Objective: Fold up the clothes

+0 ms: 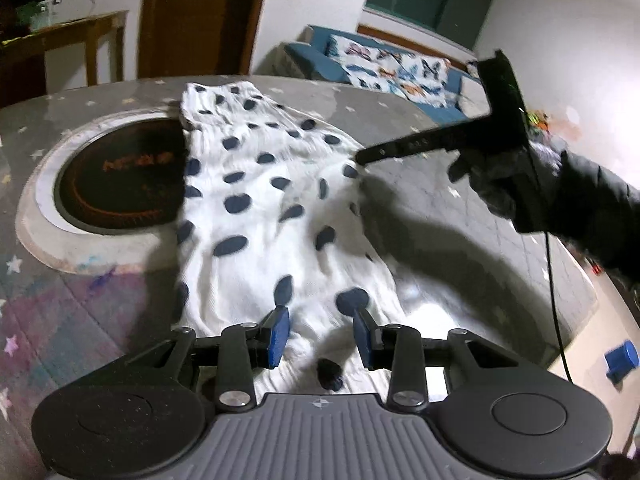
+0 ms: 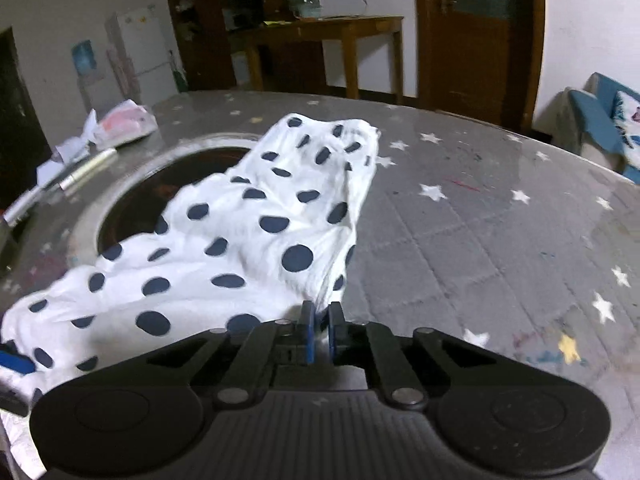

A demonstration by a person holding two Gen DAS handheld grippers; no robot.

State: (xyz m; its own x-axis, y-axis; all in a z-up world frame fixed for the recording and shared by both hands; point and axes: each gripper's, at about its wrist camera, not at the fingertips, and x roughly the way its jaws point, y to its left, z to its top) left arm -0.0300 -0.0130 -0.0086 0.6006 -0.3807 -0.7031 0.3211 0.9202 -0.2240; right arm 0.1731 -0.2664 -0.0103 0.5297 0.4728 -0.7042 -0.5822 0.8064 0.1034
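Here right tongs pinch polka-dot garment; left tongs gape.

A home living room: a blue sofa with butterfly-print cushions, a brown wooden door, and a white fridge.

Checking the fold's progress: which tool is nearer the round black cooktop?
Left. The left tool hovers open over the cloth near the cooktop; the right tool grips the cloth's opposite edge.
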